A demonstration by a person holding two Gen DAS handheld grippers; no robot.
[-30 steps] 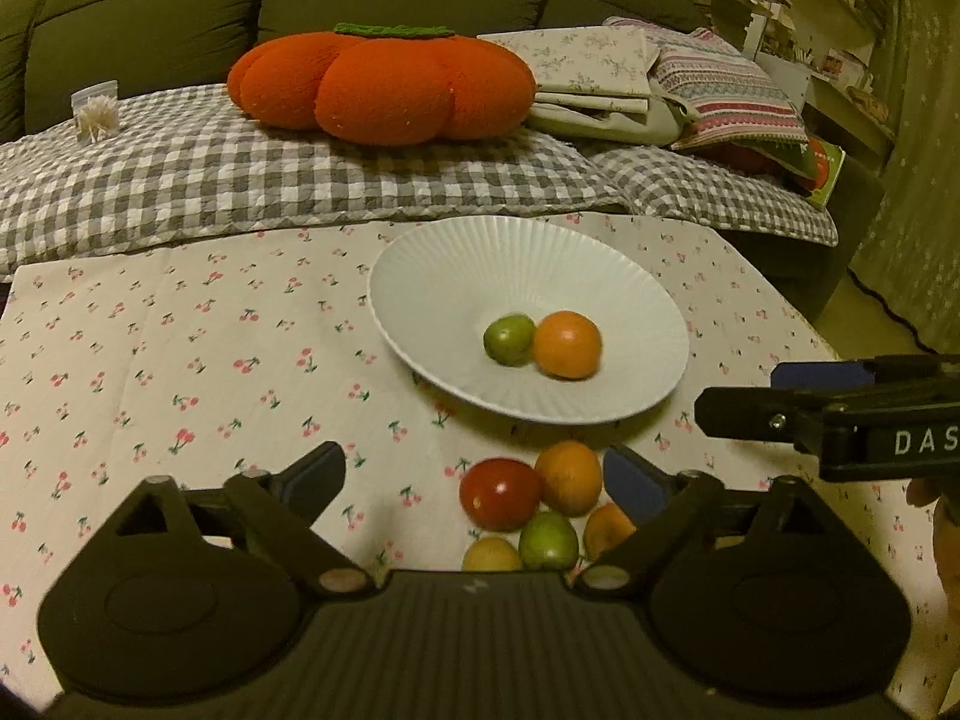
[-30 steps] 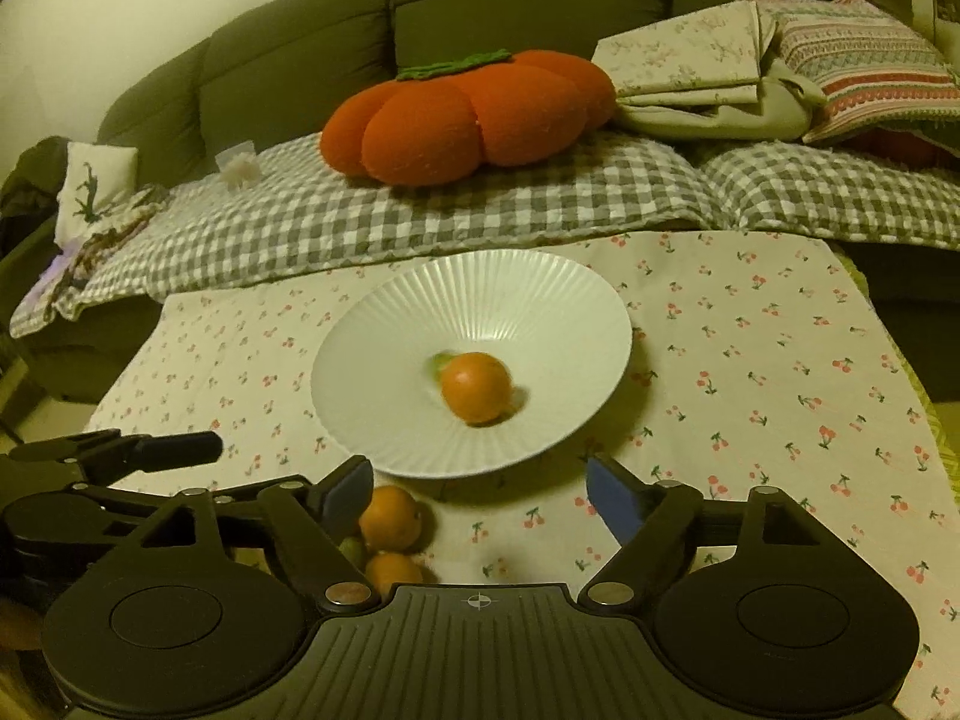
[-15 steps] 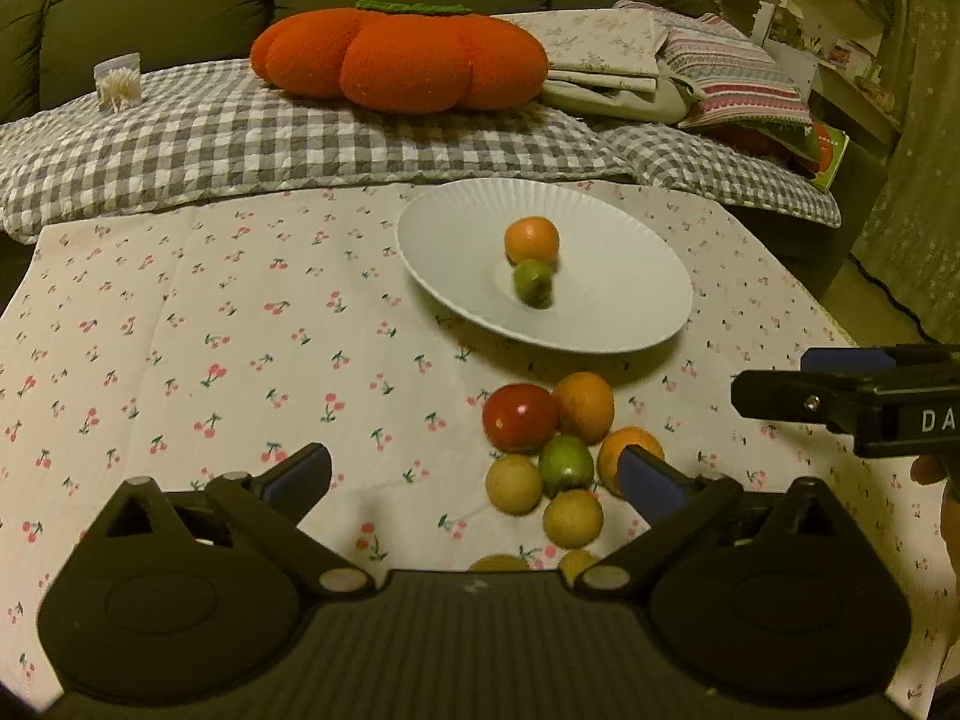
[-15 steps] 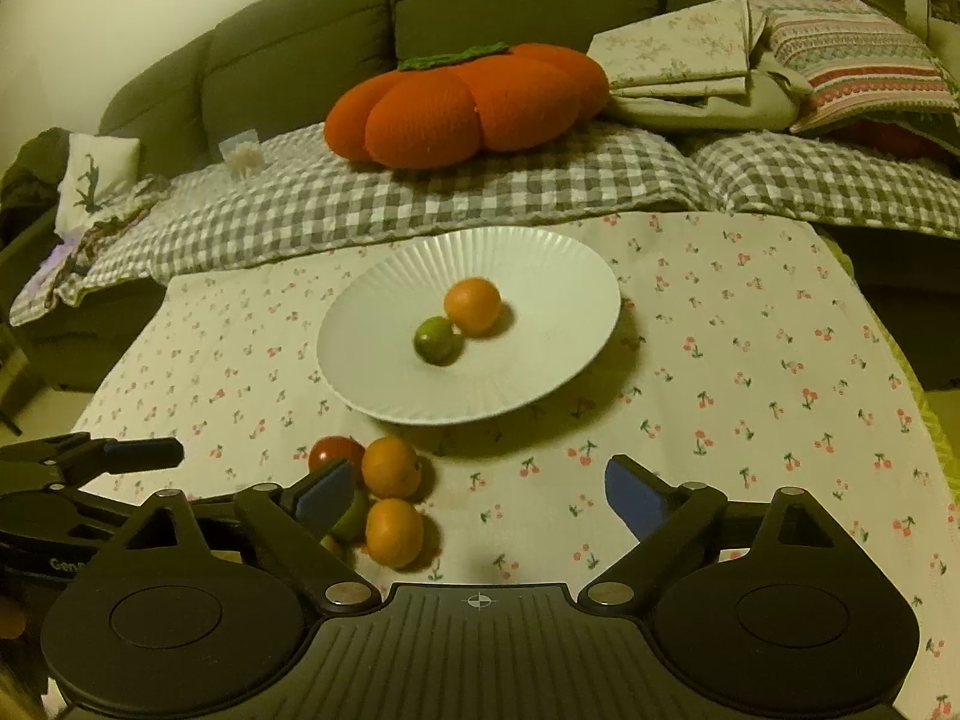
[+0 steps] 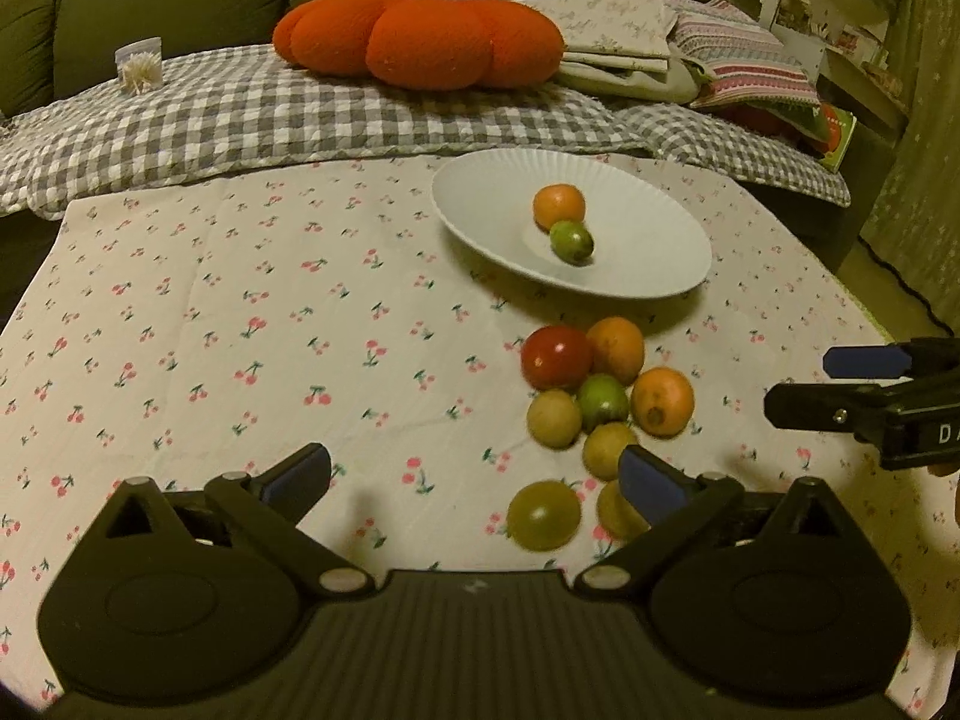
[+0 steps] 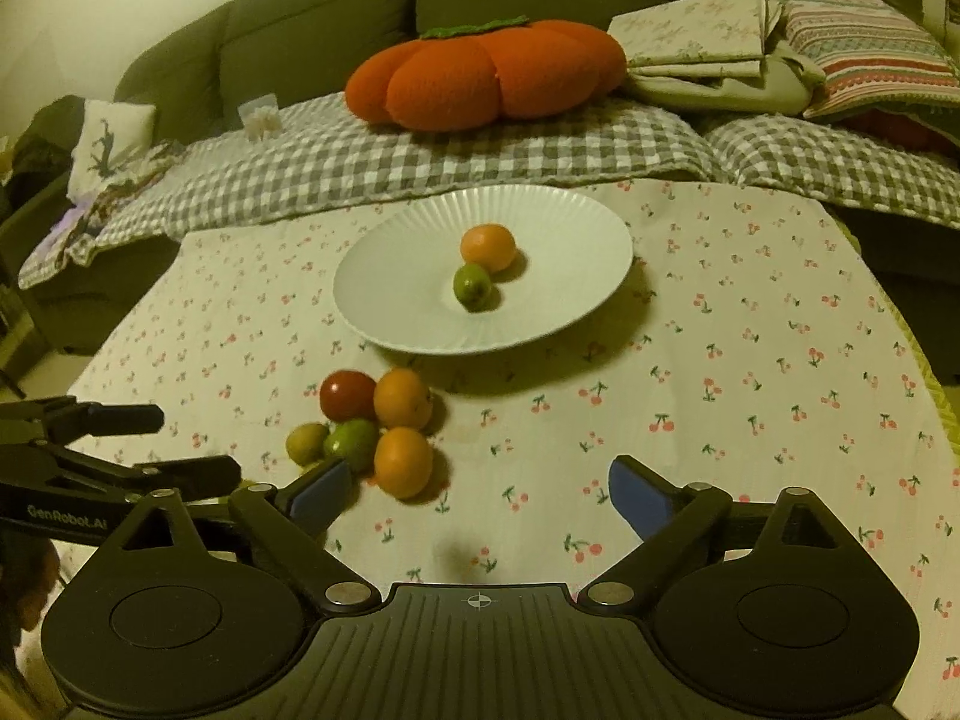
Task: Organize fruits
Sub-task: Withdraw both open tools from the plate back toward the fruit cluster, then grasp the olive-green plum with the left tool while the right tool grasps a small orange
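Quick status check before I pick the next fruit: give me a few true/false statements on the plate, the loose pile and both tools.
1. The white plate holds two fruits, an orange one and a green one. True.
2. The left tool is shut on a fruit. False: it is open and holds nothing.
3. A red tomato lies in the loose pile on the tablecloth, outside the plate. True.
4. The right tool is open and empty. True.
5. The orange pumpkin cushion sits on the tablecloth beside the plate. False: it lies on the checked blanket behind the table.
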